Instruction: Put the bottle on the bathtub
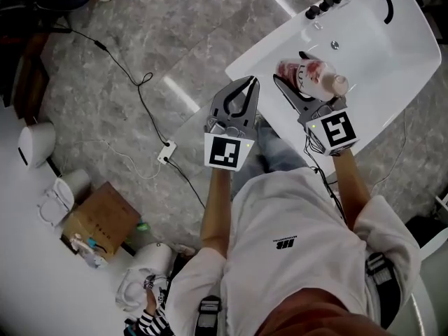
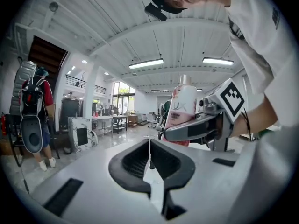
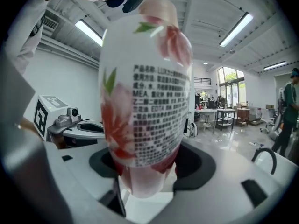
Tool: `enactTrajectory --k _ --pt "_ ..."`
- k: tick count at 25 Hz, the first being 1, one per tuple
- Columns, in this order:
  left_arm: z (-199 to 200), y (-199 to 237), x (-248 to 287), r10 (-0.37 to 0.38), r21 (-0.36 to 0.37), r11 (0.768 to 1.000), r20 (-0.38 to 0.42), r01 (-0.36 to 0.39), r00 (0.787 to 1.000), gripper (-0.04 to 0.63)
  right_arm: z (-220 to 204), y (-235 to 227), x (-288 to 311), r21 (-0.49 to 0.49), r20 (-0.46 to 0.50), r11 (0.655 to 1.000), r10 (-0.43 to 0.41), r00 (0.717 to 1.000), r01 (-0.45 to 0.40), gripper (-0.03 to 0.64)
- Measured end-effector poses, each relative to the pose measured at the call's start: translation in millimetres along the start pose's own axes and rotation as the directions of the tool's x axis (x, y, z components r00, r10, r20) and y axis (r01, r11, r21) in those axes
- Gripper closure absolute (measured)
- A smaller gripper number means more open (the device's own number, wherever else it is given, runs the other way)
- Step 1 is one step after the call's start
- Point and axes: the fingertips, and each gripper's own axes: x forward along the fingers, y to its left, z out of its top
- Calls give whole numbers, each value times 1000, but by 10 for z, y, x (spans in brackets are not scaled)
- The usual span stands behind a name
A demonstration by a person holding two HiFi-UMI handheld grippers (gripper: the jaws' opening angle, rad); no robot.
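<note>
Gripping the bottle (image 1: pixel 313 75) round its lower body, right gripper (image 1: pixel 292 72) has its jaws spread wide and pressed on it; bottle white with pink flower print, seen over the basin of the white bathtub (image 1: pixel 392 61); contact with tub not discernible; left gripper (image 1: pixel 250 82) just beside, jaws closed tip to tip, nothing between.

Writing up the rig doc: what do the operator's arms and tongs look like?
Left tongs and right tongs: grey bodies, black pads. Each carries a white cube with black square markers. A thin dark cable trails from the right one. Short white T-shirt sleeves; forearms bare.
</note>
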Motion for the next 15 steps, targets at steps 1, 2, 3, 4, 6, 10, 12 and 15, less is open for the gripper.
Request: enactTrajectory --k 1,2,3,4,6,10,12,15 --pt "-80 31 176 -14 -9 1000 -7 14 1000 584 -98 -143 77 8 -11 1000 -15 1000 15 331" --pt "-156 62 334 -27 -18 999 -15 27 1000 584 -189 -271 146 17 -22 999 -28 999 29 331" --pt "-220 89 459 -39 -26 999 -23 39 999 584 -261 -372 199 25 -33 999 -42 999 43 331" --pt "-269 111 548 -51 -31 998 -31 50 998 584 -316 -443 233 33 -40 998 -55 998 56 331" --pt "-332 142 648 -70 -36 997 -41 68 997 584 -404 -518 260 40 -46 996 -81 996 83 331" --pt "-487 180 762 -92 -40 995 -42 90 995 584 -608 -585 281 30 -57 991 -126 990 128 331" --pt "-575 196 824 -108 -31 994 -41 106 993 584 -703 -607 297 35 -58 988 -146 988 148 331" --pt "-706 246 1022 -136 -21 991 -52 135 989 584 -827 -737 386 55 -60 982 -178 982 181 331"
